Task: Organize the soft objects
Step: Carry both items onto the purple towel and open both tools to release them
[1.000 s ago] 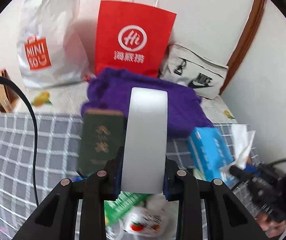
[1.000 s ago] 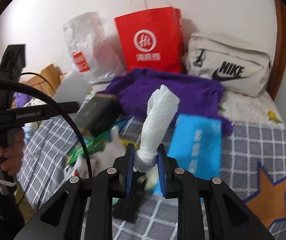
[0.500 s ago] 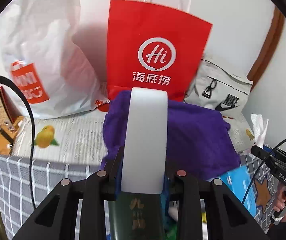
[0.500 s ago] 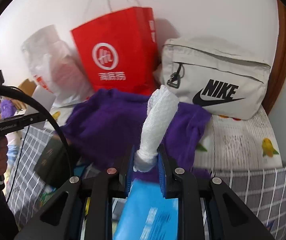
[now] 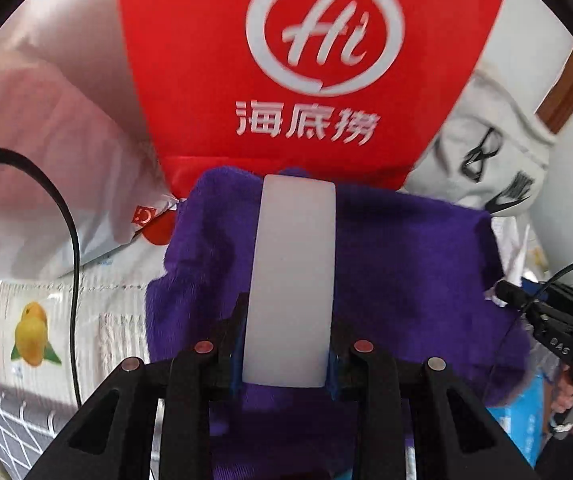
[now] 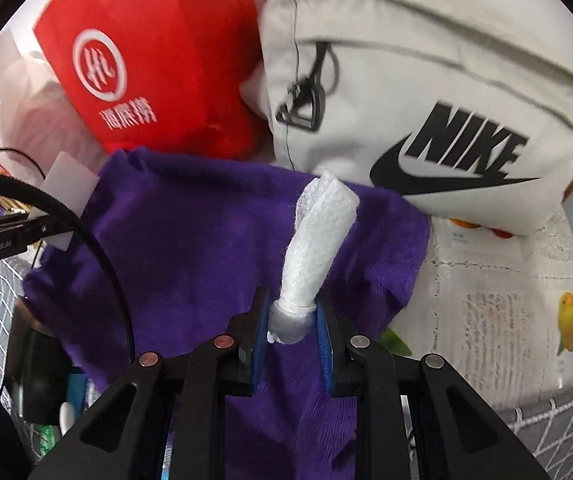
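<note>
Purple cloth [image 5: 406, 280]: plush and limp, lying on the bed directly under and ahead of both tools; likely light, will sag, best taken at an edge or corner.
Left tool [image 5: 286, 360]: pinching a stiff white strip [image 5: 292, 280].
Right tool [image 6: 292, 344]: pinching a soft white roll [image 6: 318, 236] by its squashed lower end.
Beyond the tools: red bag [image 5: 286, 60], white bag [image 6: 426, 92].
</note>
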`<state>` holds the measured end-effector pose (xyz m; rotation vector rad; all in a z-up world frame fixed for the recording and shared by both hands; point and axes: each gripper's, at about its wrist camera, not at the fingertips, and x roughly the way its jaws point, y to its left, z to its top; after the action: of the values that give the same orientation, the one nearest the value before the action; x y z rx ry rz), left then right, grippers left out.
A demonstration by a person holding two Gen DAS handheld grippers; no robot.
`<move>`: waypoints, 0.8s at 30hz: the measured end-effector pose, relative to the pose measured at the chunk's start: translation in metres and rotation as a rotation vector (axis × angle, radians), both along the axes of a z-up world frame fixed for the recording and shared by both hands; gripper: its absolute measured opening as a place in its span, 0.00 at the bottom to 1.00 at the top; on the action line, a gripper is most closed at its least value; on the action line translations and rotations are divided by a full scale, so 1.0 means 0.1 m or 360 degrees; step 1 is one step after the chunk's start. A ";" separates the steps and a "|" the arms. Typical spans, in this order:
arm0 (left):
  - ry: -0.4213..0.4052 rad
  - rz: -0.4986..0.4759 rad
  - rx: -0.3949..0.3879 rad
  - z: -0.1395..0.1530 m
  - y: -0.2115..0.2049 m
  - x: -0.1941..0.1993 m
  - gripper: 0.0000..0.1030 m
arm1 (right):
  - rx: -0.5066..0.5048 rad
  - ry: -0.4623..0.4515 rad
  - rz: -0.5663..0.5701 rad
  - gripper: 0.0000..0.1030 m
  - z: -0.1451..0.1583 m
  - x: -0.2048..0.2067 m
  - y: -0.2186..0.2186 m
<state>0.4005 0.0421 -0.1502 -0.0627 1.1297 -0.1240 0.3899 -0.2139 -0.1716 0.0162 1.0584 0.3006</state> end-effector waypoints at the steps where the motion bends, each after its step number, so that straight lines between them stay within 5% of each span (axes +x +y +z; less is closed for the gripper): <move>1: 0.0017 0.0006 0.0006 -0.05 0.00 0.05 0.28 | -0.0007 0.0019 -0.0003 0.22 -0.04 0.04 -0.01; 13: 0.0141 0.0024 0.0075 -0.31 -0.16 0.31 0.30 | -0.0022 0.0117 0.0018 0.24 -0.26 0.26 -0.07; 19: 0.0137 0.0038 0.0126 -0.25 -0.23 0.23 0.68 | -0.0028 0.0154 0.0100 0.42 -0.25 0.30 0.08; 24: 0.0052 0.0089 0.0169 0.01 -0.24 0.03 0.69 | -0.0102 0.0086 0.0086 0.59 -0.08 0.12 0.16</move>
<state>0.4033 0.0178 -0.1496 -0.0020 1.1647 -0.0134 0.4015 -0.1975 -0.1795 -0.0622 1.1228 0.3163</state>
